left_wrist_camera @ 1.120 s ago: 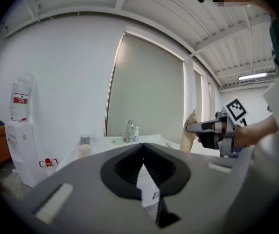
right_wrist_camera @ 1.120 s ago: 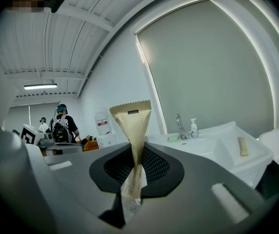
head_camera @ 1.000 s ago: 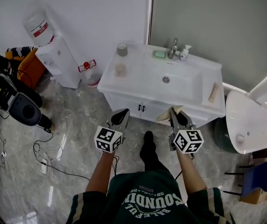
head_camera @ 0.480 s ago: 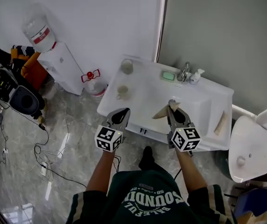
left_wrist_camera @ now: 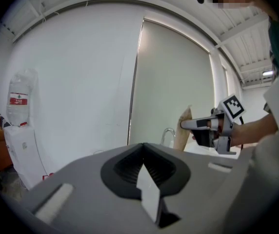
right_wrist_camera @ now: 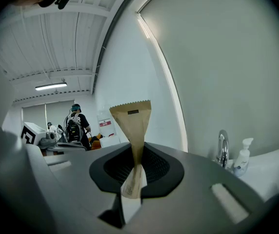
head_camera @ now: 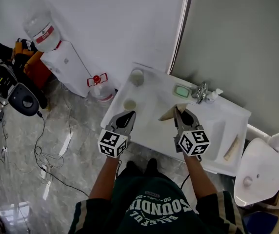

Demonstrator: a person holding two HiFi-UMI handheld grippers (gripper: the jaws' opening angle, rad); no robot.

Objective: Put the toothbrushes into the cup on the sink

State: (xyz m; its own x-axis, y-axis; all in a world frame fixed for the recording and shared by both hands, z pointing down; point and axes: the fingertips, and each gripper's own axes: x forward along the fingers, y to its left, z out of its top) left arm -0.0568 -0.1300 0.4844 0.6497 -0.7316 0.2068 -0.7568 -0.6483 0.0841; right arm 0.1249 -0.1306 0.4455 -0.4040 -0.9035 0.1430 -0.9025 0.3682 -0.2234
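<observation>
A brown paper toothbrush packet stands up out of my right gripper, which is shut on its lower part. In the head view this right gripper holds the packet over the white sink top, left of the basin. Two cups stand on the sink's left side, one at the back and one nearer. My left gripper hovers over the sink's front left edge just before the nearer cup, jaws together and empty. A second brown packet lies at the sink's right end.
A green soap, the faucet and a pump bottle line the back of the sink. A water dispenser stands to the left, cables trail on the floor, and a white toilet is on the right.
Both grippers have moved forward from in front of the cabinet to above the sink top. The packet stays in the right gripper.
</observation>
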